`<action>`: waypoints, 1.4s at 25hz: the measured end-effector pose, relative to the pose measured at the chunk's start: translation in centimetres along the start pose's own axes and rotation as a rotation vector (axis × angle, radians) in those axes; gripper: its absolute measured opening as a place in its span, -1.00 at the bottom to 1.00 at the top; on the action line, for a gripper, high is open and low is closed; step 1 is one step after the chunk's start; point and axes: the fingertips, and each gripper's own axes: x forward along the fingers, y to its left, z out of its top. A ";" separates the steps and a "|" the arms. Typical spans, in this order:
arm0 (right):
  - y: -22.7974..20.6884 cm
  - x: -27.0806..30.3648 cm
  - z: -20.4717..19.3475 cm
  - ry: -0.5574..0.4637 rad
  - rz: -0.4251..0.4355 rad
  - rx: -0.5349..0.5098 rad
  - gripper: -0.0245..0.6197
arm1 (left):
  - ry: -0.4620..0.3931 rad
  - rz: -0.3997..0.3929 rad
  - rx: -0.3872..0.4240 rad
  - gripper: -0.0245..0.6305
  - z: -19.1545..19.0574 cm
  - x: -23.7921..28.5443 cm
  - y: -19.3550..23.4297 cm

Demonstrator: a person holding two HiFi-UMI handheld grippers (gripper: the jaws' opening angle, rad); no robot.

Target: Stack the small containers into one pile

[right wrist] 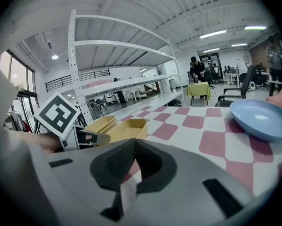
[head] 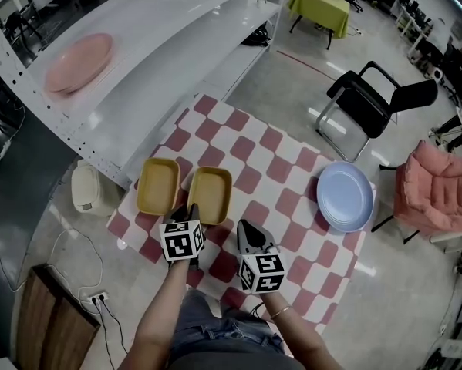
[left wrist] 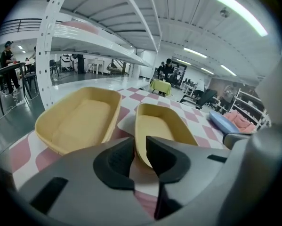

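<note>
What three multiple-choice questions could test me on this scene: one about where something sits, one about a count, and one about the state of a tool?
1. Where is the pink plate?
A. on the white shelf
B. on the checkered cloth
C. on a black chair

2. How many yellow containers lie on the checkered cloth?
A. one
B. two
C. four

3. How do the jaws of the right gripper stand?
A. wide apart
B. tips together, holding nothing
C. clamped on a blue plate

Answers:
1 A: the head view shows the pink plate on the shelf board, off the cloth.
2 B: two containers sit side by side, not stacked.
3 B: the right gripper view shows the tips meeting with nothing between them.
</note>
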 end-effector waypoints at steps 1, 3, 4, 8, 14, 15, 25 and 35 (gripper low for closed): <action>-0.1 0.0 0.0 0.001 0.000 -0.001 -0.89 | 0.002 0.004 -0.006 -0.66 -0.1 0.2 0.0; -0.2 0.0 0.0 0.002 -0.001 -0.002 -0.89 | 0.001 0.012 -0.017 -0.69 -0.1 0.3 0.1; -0.2 0.0 -0.1 0.002 -0.002 -0.001 -0.89 | 0.000 0.015 -0.022 -0.71 -0.1 0.4 0.2; -0.3 -0.1 0.0 0.001 -0.007 -0.003 -0.89 | 0.000 0.022 -0.031 -0.77 0.0 0.5 0.3; -0.2 -0.5 0.4 -0.013 -0.010 -0.007 -0.89 | -0.010 0.022 -0.049 -0.82 0.1 -0.2 -0.1; -0.1 -0.6 0.5 -0.017 -0.010 -0.008 -0.89 | -0.018 0.019 -0.060 -0.82 0.2 -0.5 -0.1; 2.6 -0.8 1.9 -0.046 0.030 -0.030 -0.89 | -0.158 -0.029 -0.126 -0.83 4.5 -6.2 0.5; 9.0 1.7 3.0 -0.059 0.102 -0.070 -0.89 | -0.231 0.032 -0.154 -0.83 6.8 -9.9 7.5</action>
